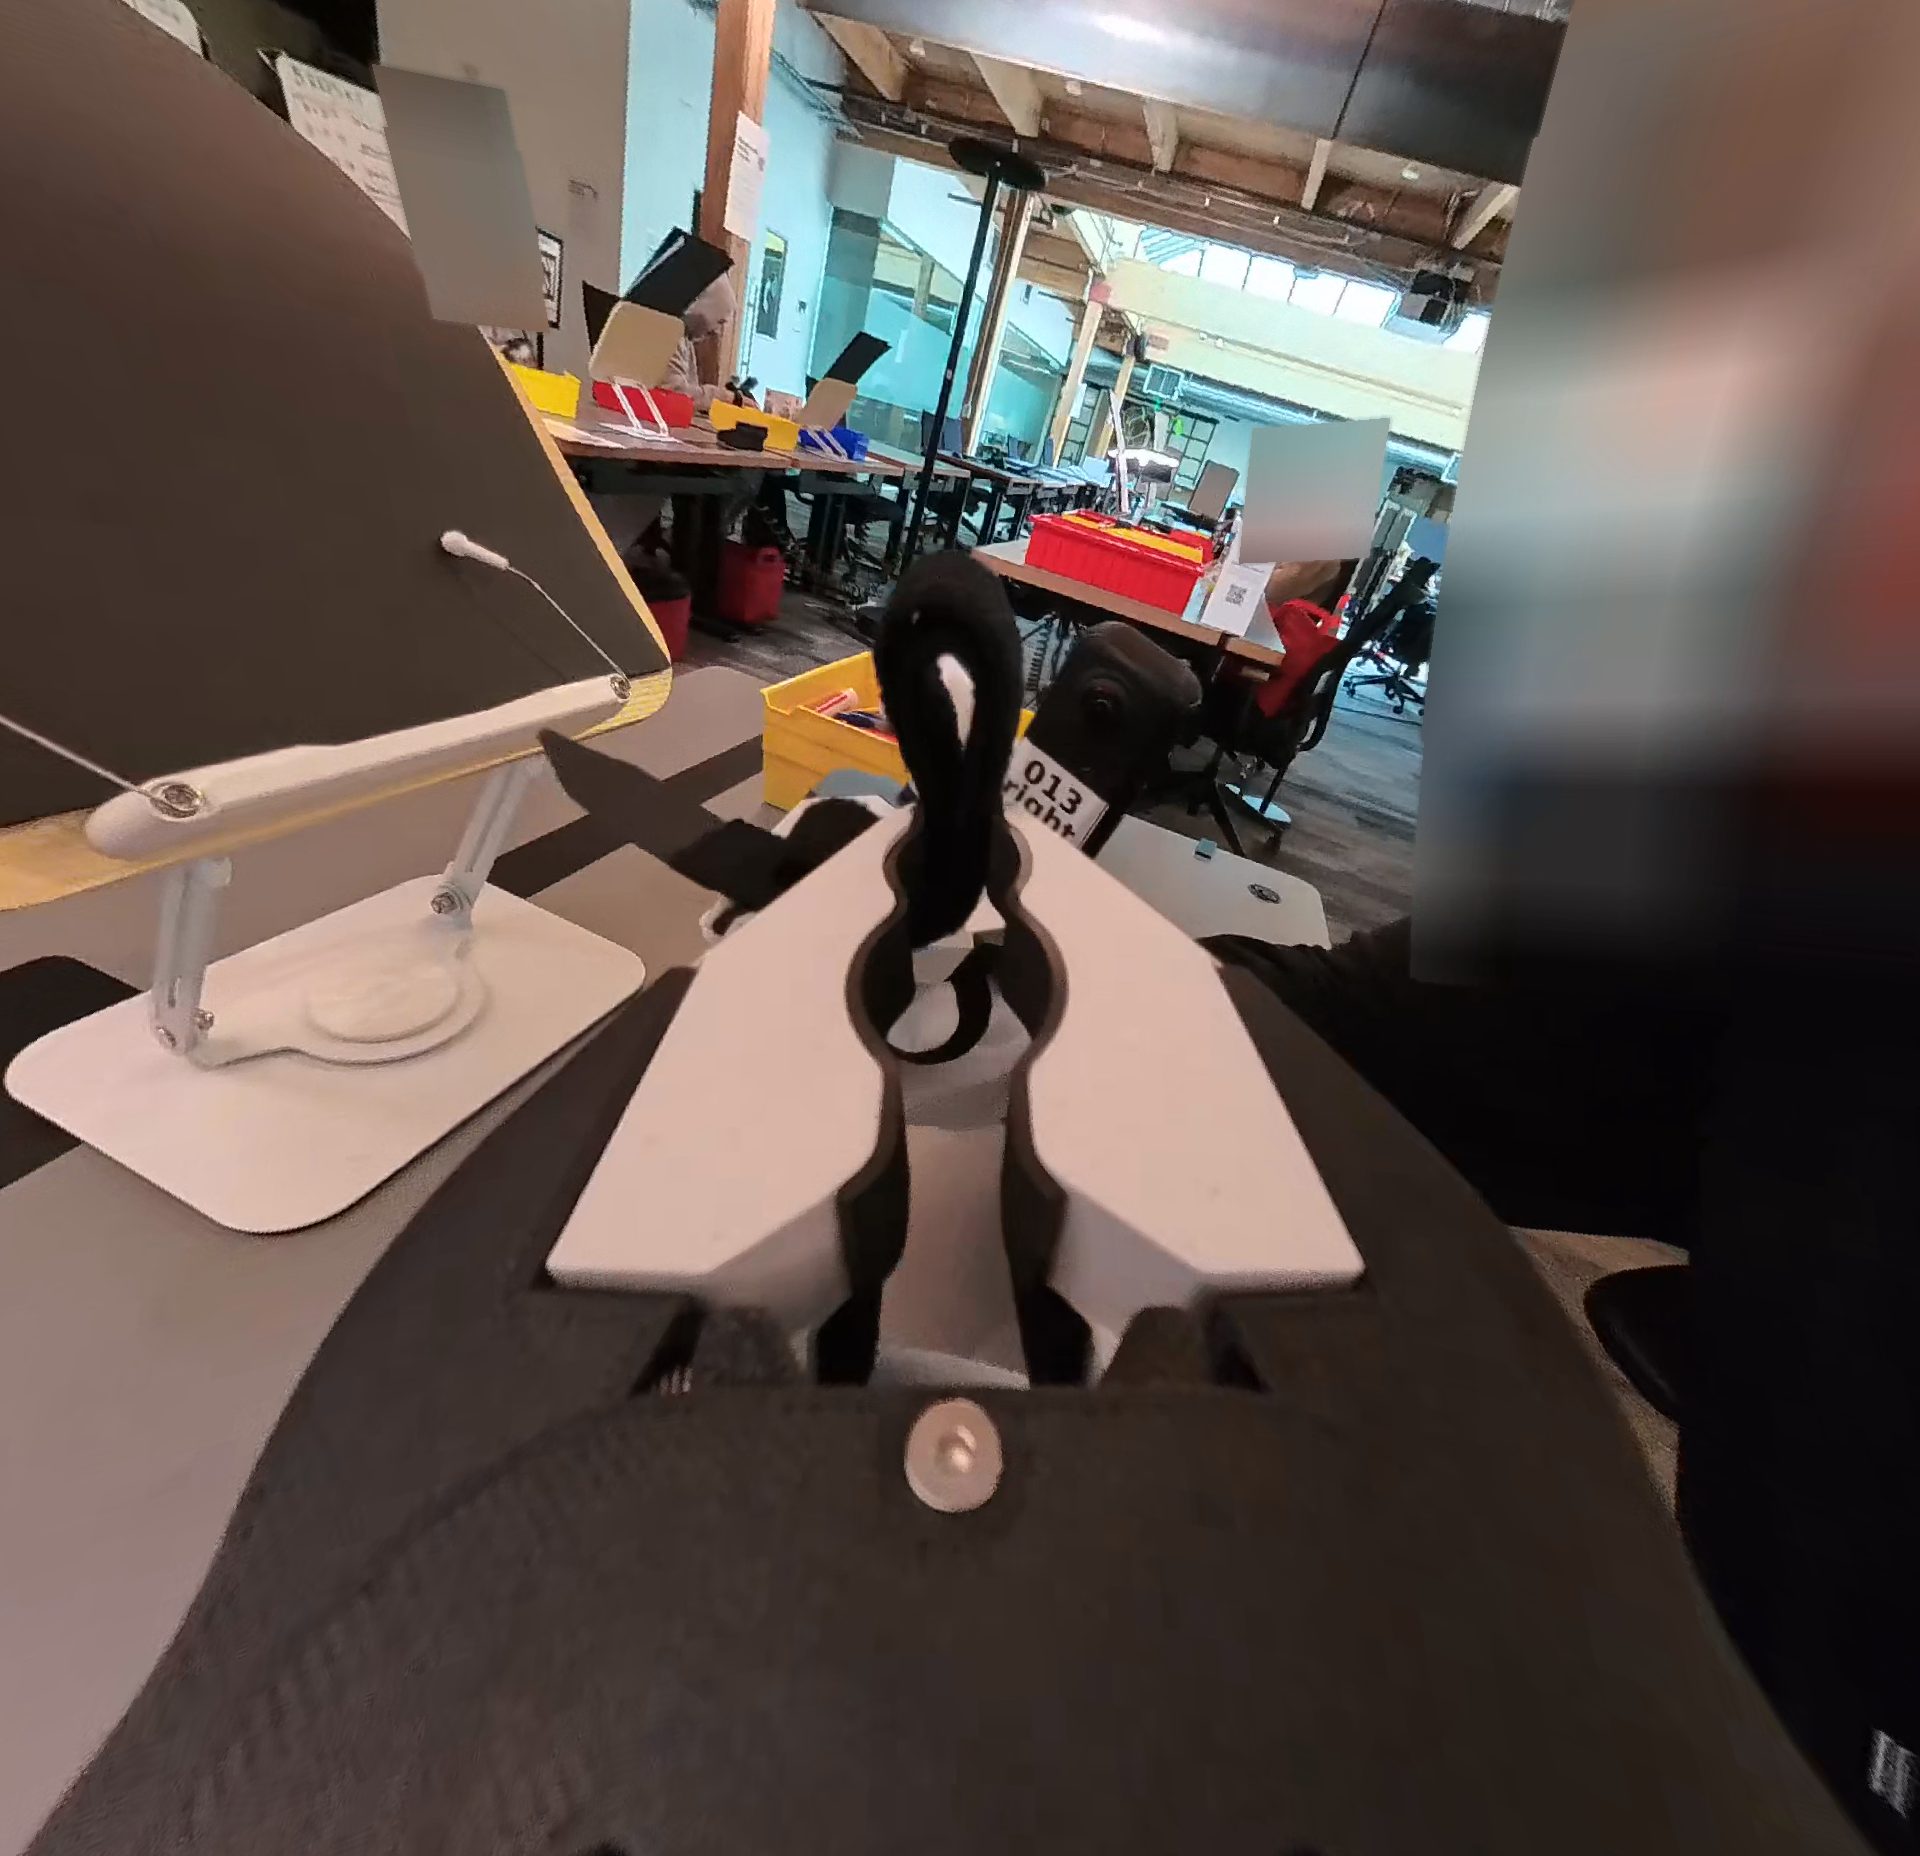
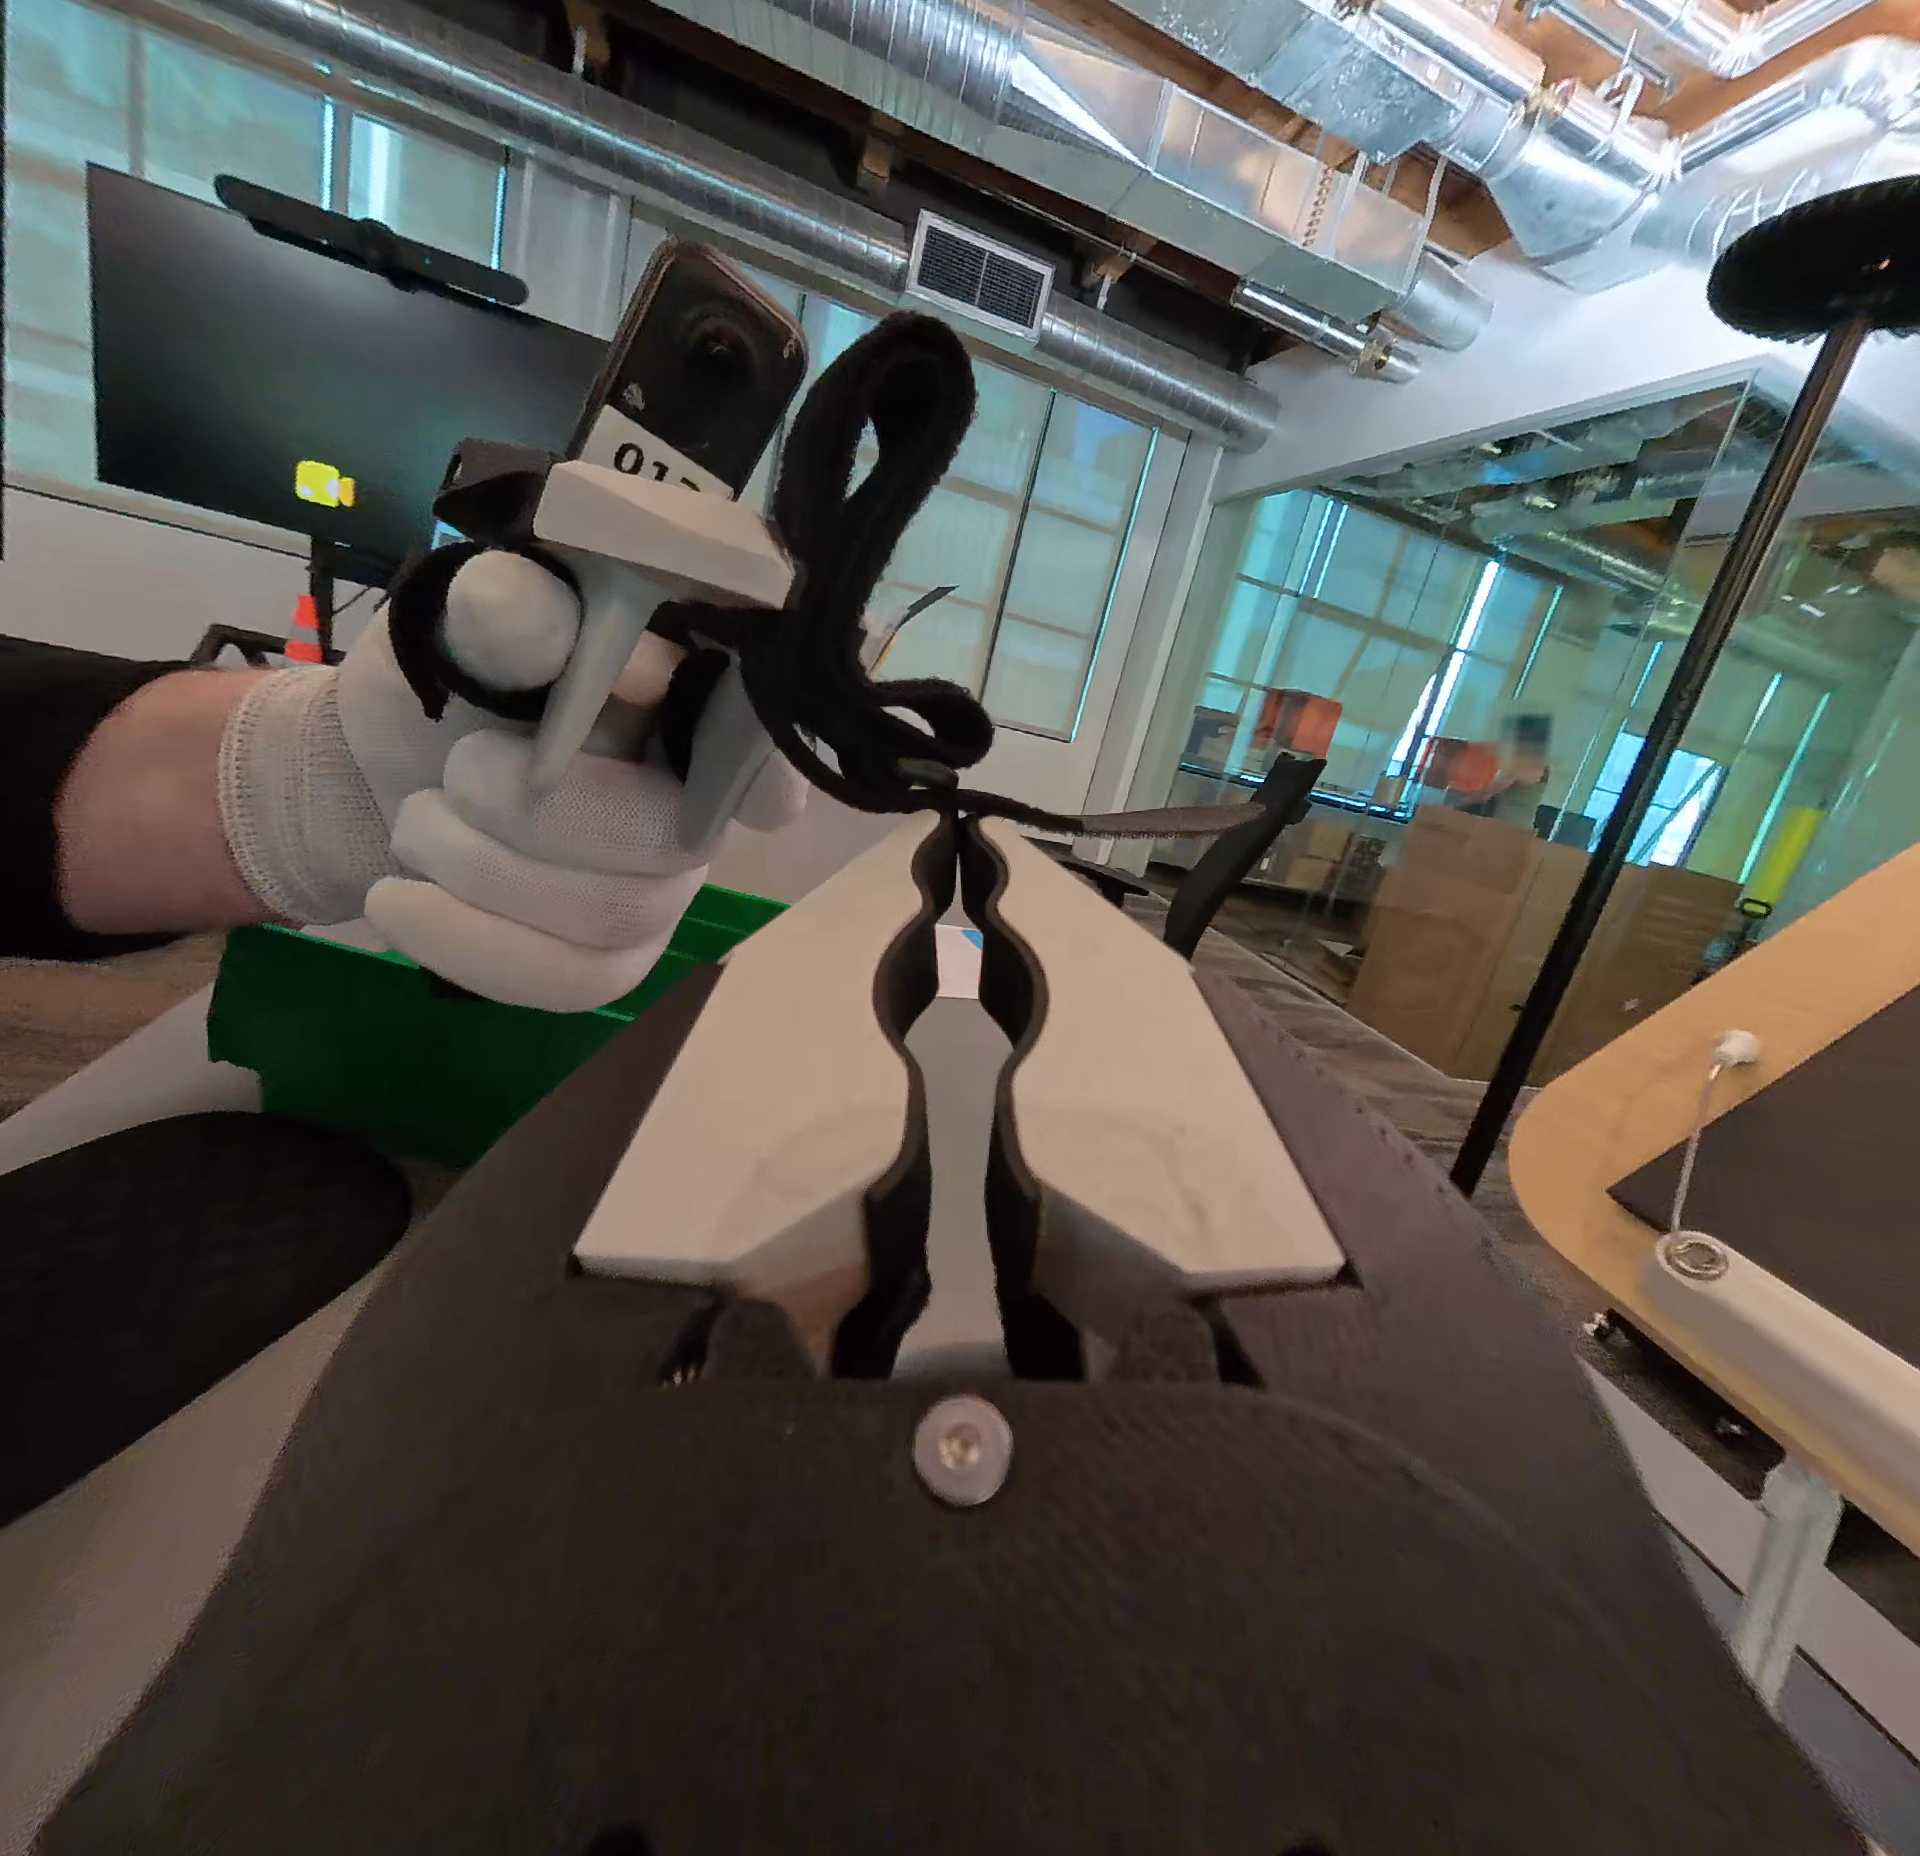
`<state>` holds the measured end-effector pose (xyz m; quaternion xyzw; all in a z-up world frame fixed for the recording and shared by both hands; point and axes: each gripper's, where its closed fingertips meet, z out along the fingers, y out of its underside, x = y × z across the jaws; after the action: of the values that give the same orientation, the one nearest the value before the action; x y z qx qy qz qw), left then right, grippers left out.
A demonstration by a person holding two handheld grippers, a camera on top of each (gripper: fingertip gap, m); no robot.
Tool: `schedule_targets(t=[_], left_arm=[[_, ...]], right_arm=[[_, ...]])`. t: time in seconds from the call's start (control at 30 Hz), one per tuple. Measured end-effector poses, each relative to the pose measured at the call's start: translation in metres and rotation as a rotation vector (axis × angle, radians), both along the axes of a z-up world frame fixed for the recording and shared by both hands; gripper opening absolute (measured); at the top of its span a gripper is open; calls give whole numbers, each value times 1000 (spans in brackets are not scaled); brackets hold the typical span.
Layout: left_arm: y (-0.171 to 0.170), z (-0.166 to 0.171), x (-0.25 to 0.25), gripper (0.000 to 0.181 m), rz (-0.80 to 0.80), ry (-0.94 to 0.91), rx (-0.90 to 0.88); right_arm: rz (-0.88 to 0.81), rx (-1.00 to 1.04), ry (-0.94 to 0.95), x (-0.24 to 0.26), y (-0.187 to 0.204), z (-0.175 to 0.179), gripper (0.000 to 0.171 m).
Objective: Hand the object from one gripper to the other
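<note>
Strap (image 2: 873,601) pinched at right gripper (image 2: 961,832) tips; left gripper (image 1: 951,850) clamps it

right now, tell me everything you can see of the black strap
The strap is a black, fuzzy fabric band, hook-and-loop by its look, folded into a loop that stands up. It hangs in the air between both grippers: the left gripper is shut on it, and the right gripper pinches it near a thin loose tail pointing right.
</note>
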<state>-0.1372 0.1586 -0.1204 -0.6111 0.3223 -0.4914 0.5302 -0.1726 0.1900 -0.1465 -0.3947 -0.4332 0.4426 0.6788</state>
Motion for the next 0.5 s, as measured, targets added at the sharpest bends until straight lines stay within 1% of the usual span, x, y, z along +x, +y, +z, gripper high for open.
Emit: schedule_targets(t=[0.03,0.33,0.4,0.5], left_arm=[[0,-1,0,8,-2,5,-8],[3,-9,-3,8,-1,26,-37],[4,-13,-4,7,5,38,-45],[5,-19,-4,8,-1,42,-63]], right_arm=[[5,-5,-2,0,0,0,0],[16,-109,-34,-6,9,-10,0],[-13,-114,-56,-7,15,-16,0],[10,-186,-45,-7,17,-14,0]])
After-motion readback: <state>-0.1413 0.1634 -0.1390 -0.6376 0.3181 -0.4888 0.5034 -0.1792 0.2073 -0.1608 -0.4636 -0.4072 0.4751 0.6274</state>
